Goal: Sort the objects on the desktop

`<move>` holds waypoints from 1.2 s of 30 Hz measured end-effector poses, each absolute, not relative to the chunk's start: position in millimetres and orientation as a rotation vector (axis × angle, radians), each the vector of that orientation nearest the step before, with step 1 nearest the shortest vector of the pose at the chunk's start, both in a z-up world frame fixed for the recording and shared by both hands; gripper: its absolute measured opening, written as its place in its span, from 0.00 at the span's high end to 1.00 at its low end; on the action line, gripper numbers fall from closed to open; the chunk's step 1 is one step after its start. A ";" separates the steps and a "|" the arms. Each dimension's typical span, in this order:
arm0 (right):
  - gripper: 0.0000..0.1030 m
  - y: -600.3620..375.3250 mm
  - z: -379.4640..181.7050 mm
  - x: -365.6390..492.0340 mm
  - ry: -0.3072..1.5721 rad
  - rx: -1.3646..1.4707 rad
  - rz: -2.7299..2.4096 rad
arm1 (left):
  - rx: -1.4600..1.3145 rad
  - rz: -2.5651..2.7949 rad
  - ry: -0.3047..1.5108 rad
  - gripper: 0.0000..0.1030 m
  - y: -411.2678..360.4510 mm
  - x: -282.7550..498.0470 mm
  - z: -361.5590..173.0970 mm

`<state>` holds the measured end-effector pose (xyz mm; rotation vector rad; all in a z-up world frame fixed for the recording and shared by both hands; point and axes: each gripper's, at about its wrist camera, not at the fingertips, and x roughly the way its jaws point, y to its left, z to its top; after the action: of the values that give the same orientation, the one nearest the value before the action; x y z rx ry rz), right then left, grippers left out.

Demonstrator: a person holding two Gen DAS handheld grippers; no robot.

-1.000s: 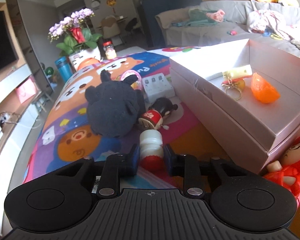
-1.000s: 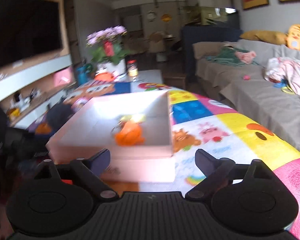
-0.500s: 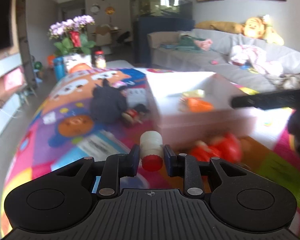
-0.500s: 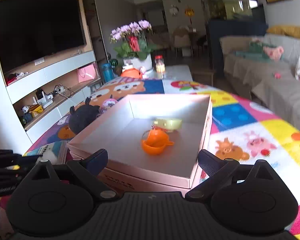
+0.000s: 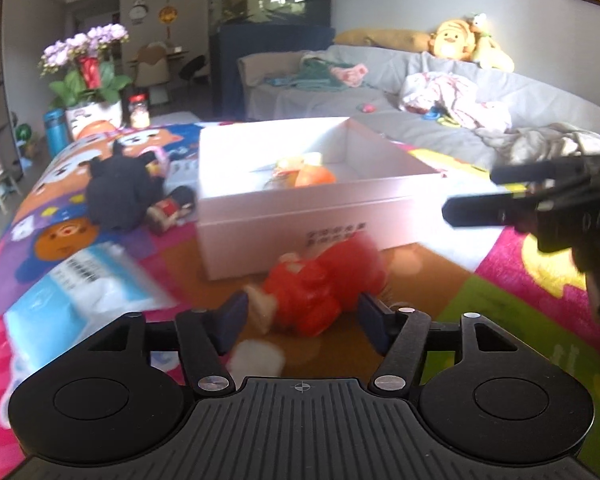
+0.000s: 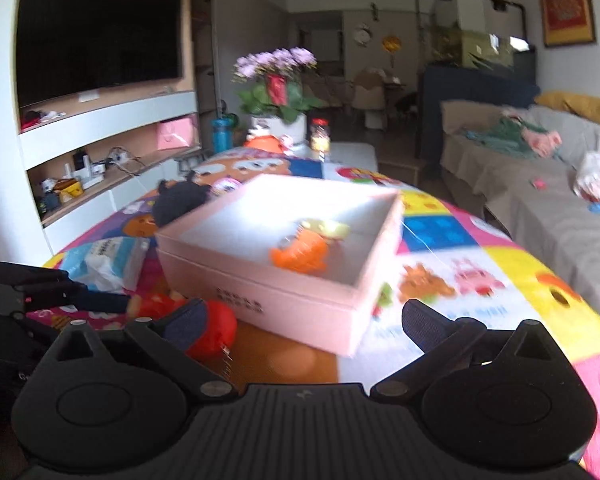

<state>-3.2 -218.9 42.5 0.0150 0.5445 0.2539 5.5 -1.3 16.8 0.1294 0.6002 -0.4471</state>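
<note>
Left gripper [image 5: 300, 318]: jaws opening, nothing pressed between the pads. A second ago they were clamped on a small white bottle with a red cap; that bottle [image 5: 256, 360] now shows as a white blur low by the left finger, free of it. Right gripper [image 6: 302, 320]: jaws opening to full width, nothing between them, as before.

Mat [image 5: 500, 312]: one, cartoon print, under everything.

Box [image 5: 300, 216]: one, pale pink, open-topped, on the mat just beyond both grippers. A second ago it filled the right of the left view; now it sits centre.

Tissue pack [image 5: 88, 292]: one, blue and white, left of the box; blurred.

Black plush [image 5: 118, 192]: one, left of the box.

Red dolls: two. The larger doll [image 5: 316, 288] lies against the box's near wall, blurred, beyond the left jaws. The small doll [image 5: 170, 210] lies between the plush and the box.

In the box: one orange shell [image 6: 300, 254] and one yellow piece [image 6: 326, 228] touching it; detail unreadable.

Pink ring [image 5: 160, 156]: one, mostly hidden behind the plush.
</note>
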 end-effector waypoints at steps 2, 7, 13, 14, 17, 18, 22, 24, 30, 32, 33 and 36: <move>0.00 -230.6 36.6 -3.0 0.572 0.057 0.223 | 0.119 -0.502 0.599 0.33 -10.1 1.6 18.3; 0.00 -246.0 26.5 -4.2 0.611 0.134 0.179 | 0.077 -0.711 0.620 0.24 -25.6 -16.9 17.0; 0.00 -245.0 9.3 2.1 0.699 0.193 0.201 | 0.096 -0.637 0.593 0.12 -16.1 -28.1 20.1; 0.00 -244.7 6.0 3.1 0.714 0.201 0.202 | 0.097 -0.608 0.584 0.09 -10.9 -29.5 22.8; 0.00 -243.4 -3.2 2.1 0.732 0.218 0.198 | 0.093 -0.527 0.581 0.07 4.3 -28.5 27.1; 0.00 -241.7 -3.4 0.7 0.731 0.211 0.197 | 0.091 -0.499 0.588 0.07 9.0 -27.2 26.5; 0.00 -242.2 -4.1 -0.7 0.723 0.240 0.178 | 0.071 -0.398 0.656 0.07 23.7 -18.4 15.9; 0.00 -246.2 -4.6 -2.0 0.714 0.273 0.178 | 0.060 -0.389 0.687 0.07 26.9 -17.0 9.6; 0.00 -232.3 1.0 3.2 0.759 0.133 0.223 | 0.012 -0.495 0.711 0.07 20.4 -18.8 1.4; 0.00 -223.9 10.9 0.0 0.706 0.120 0.275 | 0.033 -0.500 0.698 0.07 15.9 -18.4 1.0; 0.00 -218.5 17.9 -1.2 0.675 0.114 0.293 | 0.046 -0.490 0.685 0.06 15.5 -18.6 1.5; 0.00 -198.6 36.4 4.9 0.611 0.108 0.304 | 0.076 -0.434 0.651 0.05 18.3 -20.2 1.6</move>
<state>4.9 -198.6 36.4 0.1082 0.6113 0.3037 -20.2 18.3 1.6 0.0755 0.6508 -0.4337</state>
